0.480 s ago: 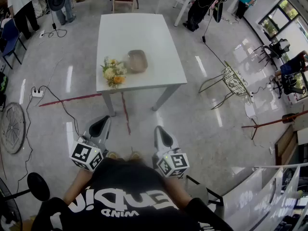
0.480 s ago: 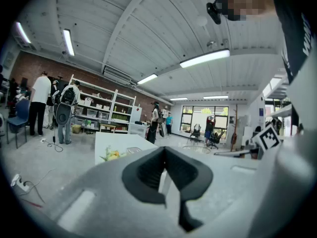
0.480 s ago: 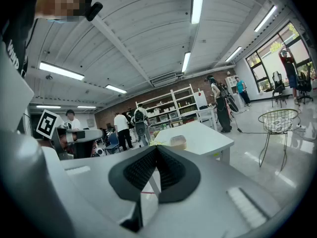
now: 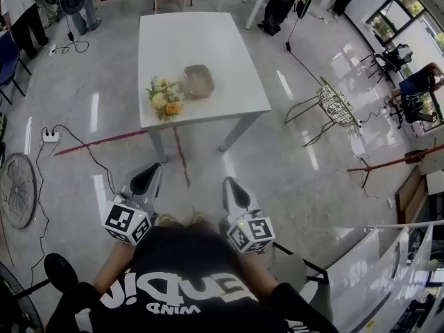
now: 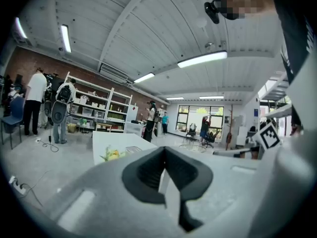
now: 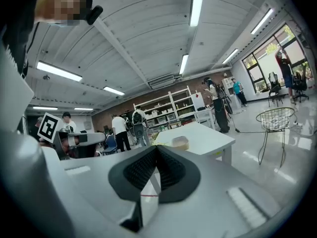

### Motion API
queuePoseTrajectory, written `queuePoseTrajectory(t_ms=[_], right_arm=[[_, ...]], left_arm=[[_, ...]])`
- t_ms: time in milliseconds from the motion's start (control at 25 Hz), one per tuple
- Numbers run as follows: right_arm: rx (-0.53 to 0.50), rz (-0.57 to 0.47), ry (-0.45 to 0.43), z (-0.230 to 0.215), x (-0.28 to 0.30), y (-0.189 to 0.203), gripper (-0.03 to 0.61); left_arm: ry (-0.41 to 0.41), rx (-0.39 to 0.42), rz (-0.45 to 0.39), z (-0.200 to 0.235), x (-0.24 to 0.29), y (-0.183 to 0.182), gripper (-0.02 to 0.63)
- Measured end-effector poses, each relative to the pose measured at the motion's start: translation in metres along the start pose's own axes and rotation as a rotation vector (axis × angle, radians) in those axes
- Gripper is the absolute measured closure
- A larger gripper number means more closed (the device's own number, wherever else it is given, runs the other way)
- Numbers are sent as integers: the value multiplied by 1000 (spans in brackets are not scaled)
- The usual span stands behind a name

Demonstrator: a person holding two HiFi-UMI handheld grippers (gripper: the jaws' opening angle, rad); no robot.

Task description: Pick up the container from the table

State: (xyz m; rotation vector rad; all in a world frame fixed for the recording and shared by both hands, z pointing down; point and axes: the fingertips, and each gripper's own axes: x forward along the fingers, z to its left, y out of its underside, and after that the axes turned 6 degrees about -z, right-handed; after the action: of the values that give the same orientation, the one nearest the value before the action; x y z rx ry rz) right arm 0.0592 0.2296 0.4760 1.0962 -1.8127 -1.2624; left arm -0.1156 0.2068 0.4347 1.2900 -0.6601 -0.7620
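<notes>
A shallow, see-through brownish container (image 4: 198, 80) sits on the white table (image 4: 208, 40), near its front edge. A bunch of yellow and white flowers (image 4: 164, 99) lies just left of it. My left gripper (image 4: 147, 177) and right gripper (image 4: 234, 190) hang side by side close to my body, well short of the table, both shut and empty. In the left gripper view the shut left gripper (image 5: 165, 150) points at the table, with the container (image 5: 132, 149) far ahead. The right gripper view shows the shut right gripper (image 6: 157, 150) below the distant container (image 6: 180, 143).
Glossy floor lies between me and the table, crossed by a red tape line (image 4: 104, 143). A power strip with cable (image 4: 50, 136) and a wheel (image 4: 17, 186) lie at the left. A wire chair (image 4: 336, 106) stands at the right. Several people stand beyond the table.
The head view has shifted a little, so the table sits slightly higher in the picture. Both grippers keep their place in front of my body, still shut.
</notes>
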Motion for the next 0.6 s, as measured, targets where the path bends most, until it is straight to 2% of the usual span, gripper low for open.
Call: queuePoseTrajectory(t_ms=[320, 600], right_arm=[[4, -31, 58, 16, 7, 15, 578], [-4, -28, 72, 13, 32, 18, 578]], left_arm=[[49, -1, 4, 25, -15, 14, 612], [55, -6, 5, 47, 1, 15, 612]])
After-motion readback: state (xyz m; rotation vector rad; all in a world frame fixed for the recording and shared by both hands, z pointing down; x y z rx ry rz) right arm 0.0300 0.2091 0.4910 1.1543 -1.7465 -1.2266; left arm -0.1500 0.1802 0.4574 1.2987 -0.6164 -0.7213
